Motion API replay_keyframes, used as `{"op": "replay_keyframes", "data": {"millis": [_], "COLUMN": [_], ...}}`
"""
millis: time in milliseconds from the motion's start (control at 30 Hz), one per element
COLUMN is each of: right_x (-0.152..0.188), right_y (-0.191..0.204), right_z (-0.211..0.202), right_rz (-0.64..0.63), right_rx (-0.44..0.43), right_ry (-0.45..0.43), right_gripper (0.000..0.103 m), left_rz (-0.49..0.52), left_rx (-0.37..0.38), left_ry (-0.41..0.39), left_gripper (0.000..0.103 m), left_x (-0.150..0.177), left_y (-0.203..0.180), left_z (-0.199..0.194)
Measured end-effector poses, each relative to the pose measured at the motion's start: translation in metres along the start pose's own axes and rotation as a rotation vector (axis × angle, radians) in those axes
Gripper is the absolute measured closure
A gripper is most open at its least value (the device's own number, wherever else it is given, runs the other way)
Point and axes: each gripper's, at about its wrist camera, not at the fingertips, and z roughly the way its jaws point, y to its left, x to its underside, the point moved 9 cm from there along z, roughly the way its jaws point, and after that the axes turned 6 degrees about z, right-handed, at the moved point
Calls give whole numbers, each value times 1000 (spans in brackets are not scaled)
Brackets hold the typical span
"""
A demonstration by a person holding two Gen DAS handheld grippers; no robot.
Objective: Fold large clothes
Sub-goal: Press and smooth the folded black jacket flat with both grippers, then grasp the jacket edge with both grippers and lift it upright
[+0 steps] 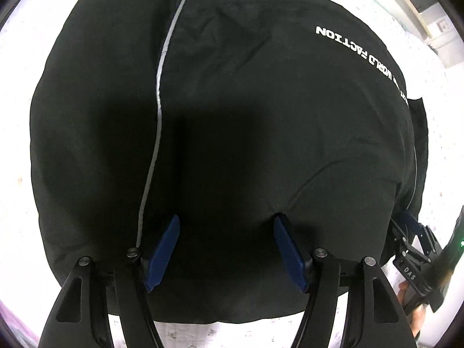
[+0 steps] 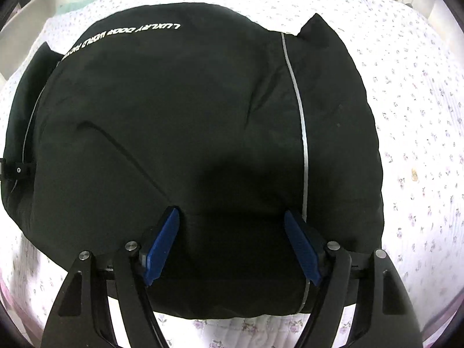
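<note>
Now both grippers over a black jacket [image 1: 246, 116] on a flowered bedcover [image 2: 420, 116]. Left gripper [image 1: 226, 220] with jaws spread wide, blue pads [image 1: 162, 249] pressed down on the cloth, nothing pinched between. Grey stripe [image 1: 158, 92] just left of the left pad, running away forward. Right gripper [image 2: 231, 213] likewise wide apart, pads [image 2: 301, 249] resting on the jacket, grey stripe [image 2: 303, 133] just beside the right pad. White lettering [image 2: 124, 33] far ahead to the left. Right gripper also visible at the right edge of the left view [image 1: 411, 232], its state not clear there.
</note>
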Motion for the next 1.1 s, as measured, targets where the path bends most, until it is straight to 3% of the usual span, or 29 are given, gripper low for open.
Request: {"op": "replay_keyframes", "data": {"millis": [233, 367, 600, 767, 933, 1100], "right_x": [10, 8, -20, -50, -62, -59], "right_y": [1, -24, -93, -130, -126, -124], "right_z": [-13, -42, -105, -105, -69, -60], "right_rz": [25, 79, 263, 334, 295, 217], "right_rx": [-30, -114, -250, -350, -310, -253], "right_ry": [-23, -21, -115, -118, -64, -57], "right_gripper": [22, 22, 19, 17, 17, 17], "left_rz": [4, -5, -60, -122, -160, -25], "left_rx": [63, 99, 51, 91, 154, 156], "left_ry": [-57, -134, -267, -287, -290, -260], "left_gripper": [33, 33, 33, 32, 32, 32], "left_x": [0, -2, -1, 2, 1, -15], "left_y": [0, 7, 61, 125, 146, 121], "left_z": [-18, -51, -108, -121, -105, -72]}}
